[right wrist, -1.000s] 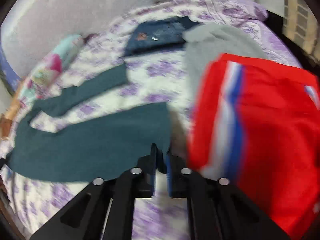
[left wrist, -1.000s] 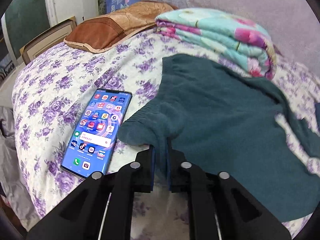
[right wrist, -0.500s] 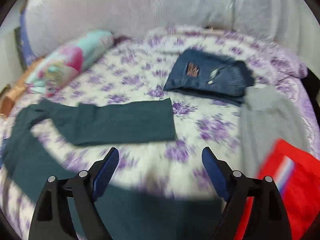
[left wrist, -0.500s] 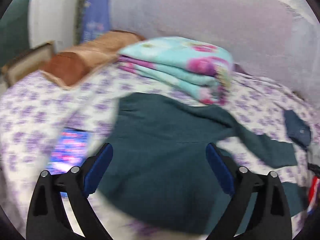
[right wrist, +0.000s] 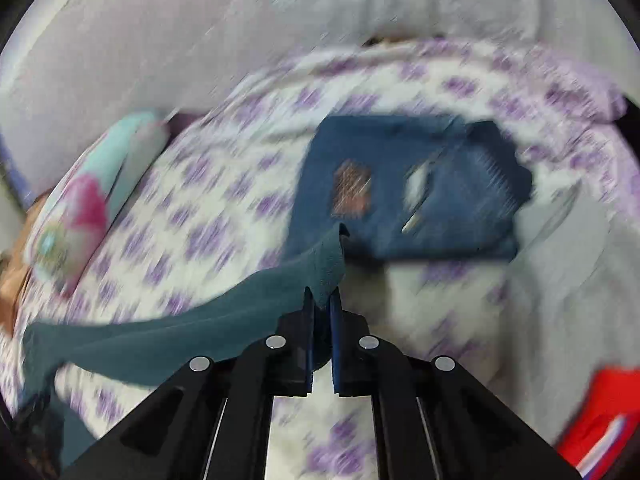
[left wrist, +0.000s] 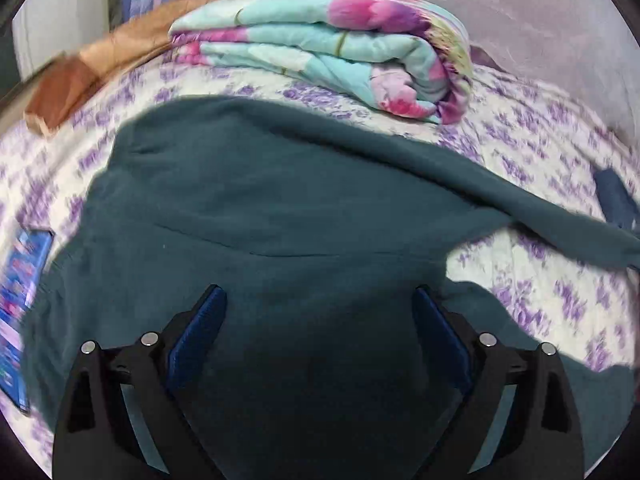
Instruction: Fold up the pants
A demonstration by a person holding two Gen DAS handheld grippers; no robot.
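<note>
Dark teal pants (left wrist: pixel 280 216) lie spread on the purple-flowered bed sheet (left wrist: pixel 540 152). In the left wrist view my left gripper (left wrist: pixel 320 320) is open and empty, hovering over the waist part. One leg runs off to the right. In the right wrist view my right gripper (right wrist: pixel 321 304) is shut on the hem of a teal pant leg (right wrist: pixel 168 328), which is lifted off the sheet and trails to the left.
A folded floral quilt (left wrist: pixel 340 48) and a brown pillow (left wrist: pixel 92 68) lie behind the pants. A phone (left wrist: pixel 20 300) lies at the left edge. Folded blue jeans (right wrist: pixel 408 188), a grey garment (right wrist: pixel 560 280) and a red garment (right wrist: pixel 600 420) lie to the right.
Both grippers let go of the near edge and opened. The left moved over the waist. The right then moved to the far leg and shut on its hem, lifting it.
</note>
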